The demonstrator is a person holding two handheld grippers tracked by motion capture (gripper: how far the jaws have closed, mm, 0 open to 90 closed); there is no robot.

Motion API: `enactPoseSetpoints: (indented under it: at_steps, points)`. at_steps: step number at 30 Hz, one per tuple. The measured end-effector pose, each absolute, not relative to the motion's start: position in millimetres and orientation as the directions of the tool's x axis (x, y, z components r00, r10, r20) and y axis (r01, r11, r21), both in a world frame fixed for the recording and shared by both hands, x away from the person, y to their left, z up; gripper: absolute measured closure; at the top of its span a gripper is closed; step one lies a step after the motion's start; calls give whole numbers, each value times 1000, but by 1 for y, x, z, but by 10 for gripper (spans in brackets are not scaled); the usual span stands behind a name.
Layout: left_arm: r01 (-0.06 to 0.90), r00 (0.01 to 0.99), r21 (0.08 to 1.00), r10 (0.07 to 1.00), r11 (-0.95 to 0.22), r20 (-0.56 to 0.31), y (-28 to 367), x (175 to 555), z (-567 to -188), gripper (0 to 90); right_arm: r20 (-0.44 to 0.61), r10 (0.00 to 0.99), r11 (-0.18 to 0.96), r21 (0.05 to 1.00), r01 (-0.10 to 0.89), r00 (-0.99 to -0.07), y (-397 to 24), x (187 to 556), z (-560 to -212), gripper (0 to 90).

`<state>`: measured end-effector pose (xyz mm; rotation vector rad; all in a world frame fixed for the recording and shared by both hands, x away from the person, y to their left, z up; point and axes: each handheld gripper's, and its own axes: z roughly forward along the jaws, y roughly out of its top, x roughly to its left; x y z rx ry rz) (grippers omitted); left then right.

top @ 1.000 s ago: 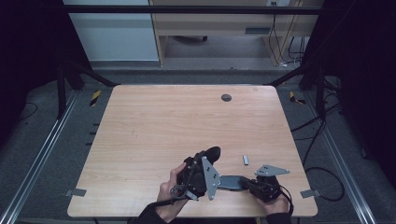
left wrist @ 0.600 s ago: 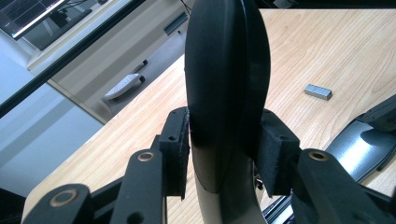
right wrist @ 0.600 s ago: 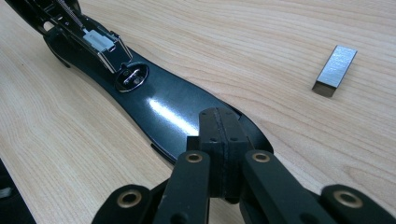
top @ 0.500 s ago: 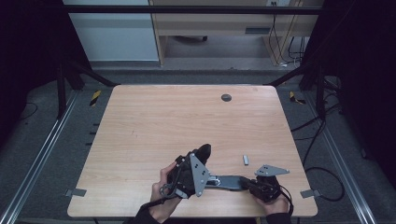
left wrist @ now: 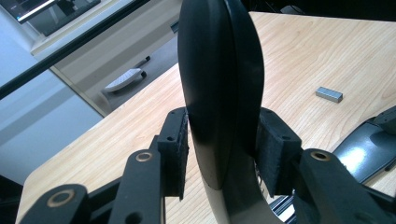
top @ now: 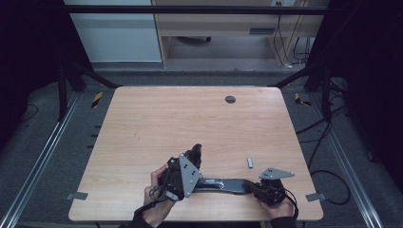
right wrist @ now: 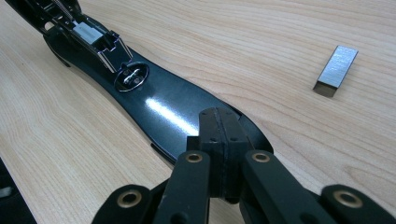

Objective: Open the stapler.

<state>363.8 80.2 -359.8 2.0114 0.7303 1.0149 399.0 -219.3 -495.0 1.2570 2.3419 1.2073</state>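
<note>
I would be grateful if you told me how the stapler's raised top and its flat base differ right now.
The top stands upright between the left gripper's fingers; the base lies flat on the table, with the right gripper shut above its end. The top shows a smooth, rounded face; the base shows a metal plate and channel. Both are glossy black.

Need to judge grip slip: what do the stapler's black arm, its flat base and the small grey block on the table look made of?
Black arm: smooth satin plastic, by its soft sheen. Flat base: glossy dark plastic or painted metal, showing a sharp highlight. Small grey block: likely metal, probably staples, with a brushed silvery face.
</note>
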Motion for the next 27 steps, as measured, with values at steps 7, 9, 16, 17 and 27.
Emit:
enactPoseSetpoints:
  at_steps: [7, 9, 16, 17, 27]
  points:
    - [172, 515, 836, 771, -522, 375, 92, 364, -359, 569, 177, 773, 295, 750, 592, -609, -219, 399, -495, 900]
    - [175, 513, 838, 774, -516, 370, 95, 364, -358, 568, 177, 773, 295, 750, 592, -609, -219, 399, -495, 900]
    - [200, 498, 851, 799, -485, 338, 110, 365, -358, 561, 175, 774, 296, 750, 592, -609, -219, 399, -495, 900]
    - [204, 496, 855, 803, -477, 330, 113, 365, -358, 559, 174, 774, 297, 749, 592, -609, -219, 399, -495, 900]
    - [243, 474, 871, 836, -426, 277, 141, 365, -362, 535, 175, 774, 297, 748, 594, -608, -219, 399, -495, 900]
